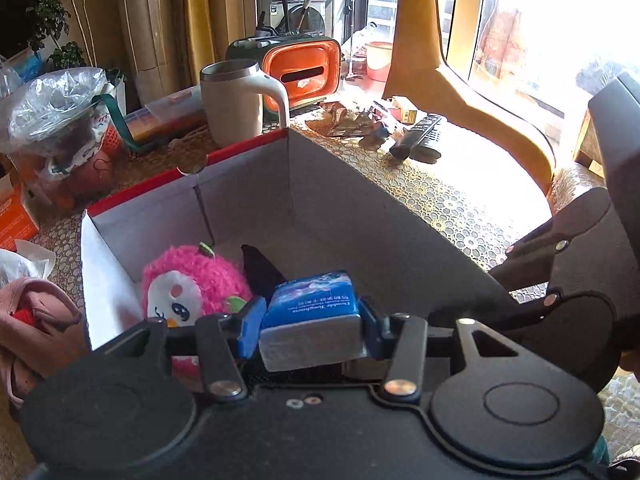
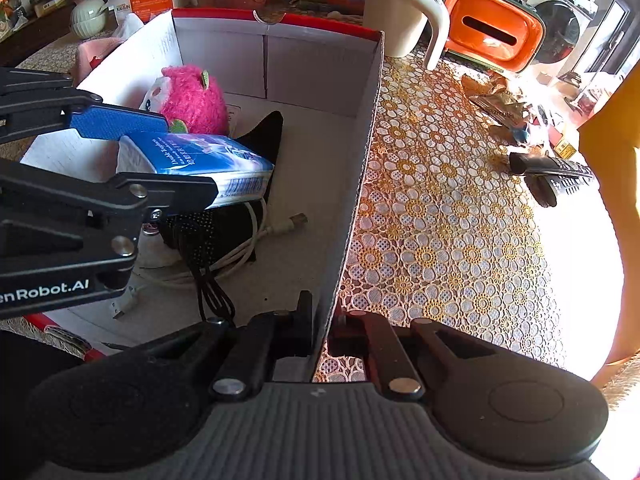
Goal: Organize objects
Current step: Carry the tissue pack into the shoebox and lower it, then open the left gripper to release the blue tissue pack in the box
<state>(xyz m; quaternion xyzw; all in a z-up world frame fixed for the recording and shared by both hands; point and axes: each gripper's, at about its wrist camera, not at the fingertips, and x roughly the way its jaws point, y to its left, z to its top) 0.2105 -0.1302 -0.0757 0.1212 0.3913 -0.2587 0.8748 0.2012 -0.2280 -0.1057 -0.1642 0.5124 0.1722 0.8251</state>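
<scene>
The box (image 2: 280, 52) stood open at the top. Its far-right floor was bare, while the pink plush toy (image 2: 192, 98), a black item (image 2: 266, 136) and white cables (image 2: 240, 256) filled the left and middle. The right gripper (image 2: 320, 324) pinched the near wall, blocking that edge. On the worktop (image 2: 440, 240), a wide clear stretch ran right of the box, bounded by the remote (image 2: 556, 176), wrappers (image 2: 500, 104) and mug (image 2: 400, 12).
</scene>
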